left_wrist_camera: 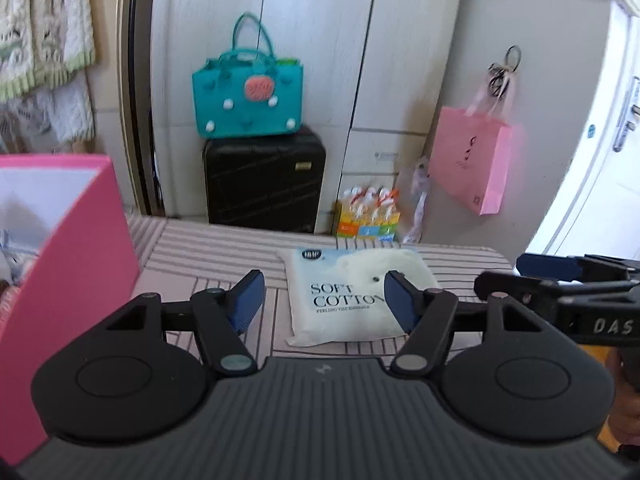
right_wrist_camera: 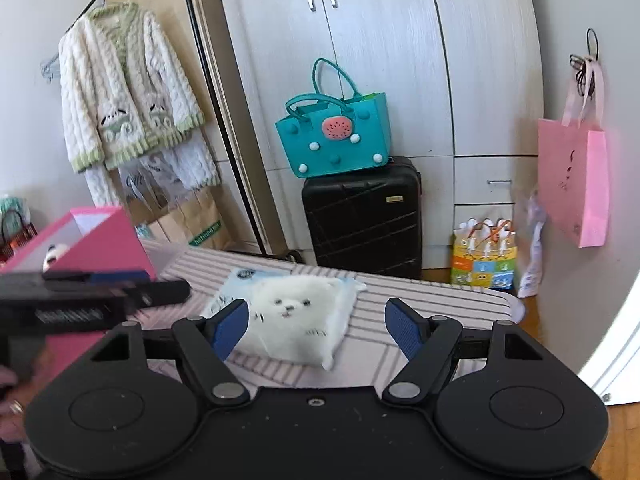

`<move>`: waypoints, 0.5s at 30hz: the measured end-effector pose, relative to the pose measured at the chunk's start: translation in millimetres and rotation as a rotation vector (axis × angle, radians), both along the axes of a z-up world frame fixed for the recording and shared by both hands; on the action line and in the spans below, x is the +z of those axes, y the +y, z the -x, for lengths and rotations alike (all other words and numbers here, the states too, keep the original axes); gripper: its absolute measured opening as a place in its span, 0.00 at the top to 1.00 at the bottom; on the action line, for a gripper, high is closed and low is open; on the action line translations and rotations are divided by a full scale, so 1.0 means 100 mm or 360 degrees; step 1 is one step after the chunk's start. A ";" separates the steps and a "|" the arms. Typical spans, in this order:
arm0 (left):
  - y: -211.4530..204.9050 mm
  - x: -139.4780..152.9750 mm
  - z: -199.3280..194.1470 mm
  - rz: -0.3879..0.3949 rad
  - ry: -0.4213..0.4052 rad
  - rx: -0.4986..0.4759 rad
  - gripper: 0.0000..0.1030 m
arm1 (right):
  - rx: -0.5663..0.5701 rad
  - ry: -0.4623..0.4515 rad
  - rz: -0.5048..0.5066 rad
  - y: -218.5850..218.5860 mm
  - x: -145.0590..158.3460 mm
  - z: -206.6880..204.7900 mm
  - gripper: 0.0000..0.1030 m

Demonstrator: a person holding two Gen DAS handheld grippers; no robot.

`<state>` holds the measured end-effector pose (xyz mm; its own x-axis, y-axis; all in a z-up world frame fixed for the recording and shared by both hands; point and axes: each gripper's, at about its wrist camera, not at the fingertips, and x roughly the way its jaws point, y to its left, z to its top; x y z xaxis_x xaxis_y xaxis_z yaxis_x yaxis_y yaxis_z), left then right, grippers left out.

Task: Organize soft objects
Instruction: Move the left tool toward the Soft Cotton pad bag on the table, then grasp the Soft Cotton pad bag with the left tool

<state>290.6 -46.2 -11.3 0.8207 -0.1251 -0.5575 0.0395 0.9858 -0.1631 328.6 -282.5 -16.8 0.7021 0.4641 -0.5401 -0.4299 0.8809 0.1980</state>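
The soft cotton pack (left_wrist_camera: 352,296) lies flat on the striped table (left_wrist_camera: 208,264), just ahead of both your claws and not yet touched by either. Your left gripper (left_wrist_camera: 324,300) is released, nothing between its blue pads, with the pack lined up in the gap beyond them. Your right gripper (right_wrist_camera: 316,328) is likewise spread and empty, though the pack sits toward its left finger (right_wrist_camera: 230,330), not centred. Outward from the pack, the pink box (left_wrist_camera: 72,248) stands to its left, probably the place for it. The two claws are close beside each other over the pack, so they could knock together. An off-centre pinch on the slick wrapper may catch only a corner, and the pack could slide away or sag and drop.
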 end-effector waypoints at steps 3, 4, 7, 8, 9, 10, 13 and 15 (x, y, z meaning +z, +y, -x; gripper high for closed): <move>0.04 -0.09 -0.14 0.0066 0.0072 0.0009 0.37 | 0.0011 0.0041 -0.0043 0.03 -0.05 -0.14 0.23; 0.06 -0.12 -0.17 0.0086 0.0097 0.0019 0.38 | 0.0014 0.0060 -0.0058 0.06 -0.09 -0.20 0.23; 0.09 -0.22 -0.26 0.0117 0.0149 0.0044 0.42 | 0.0019 0.0102 -0.0052 0.11 -0.23 -0.33 0.32; 0.06 -0.24 -0.26 0.0089 0.0137 0.0031 0.45 | 0.0015 0.0119 -0.0043 0.13 -0.27 -0.37 0.33; 0.03 -0.26 -0.24 0.0043 0.0118 0.0006 0.46 | 0.0023 0.0147 -0.0049 0.14 -0.33 -0.42 0.37; -0.01 -0.28 -0.24 0.0005 0.0109 -0.0016 0.47 | 0.0027 0.0183 -0.0061 0.14 -0.38 -0.45 0.40; -0.02 -0.32 -0.24 0.0018 0.0144 -0.0027 0.52 | 0.0081 0.0333 -0.0115 0.13 -0.48 -0.49 0.49; -0.01 -0.35 -0.25 0.0045 0.0192 -0.0053 0.60 | 0.0100 0.0379 -0.0184 0.08 -0.49 -0.43 0.58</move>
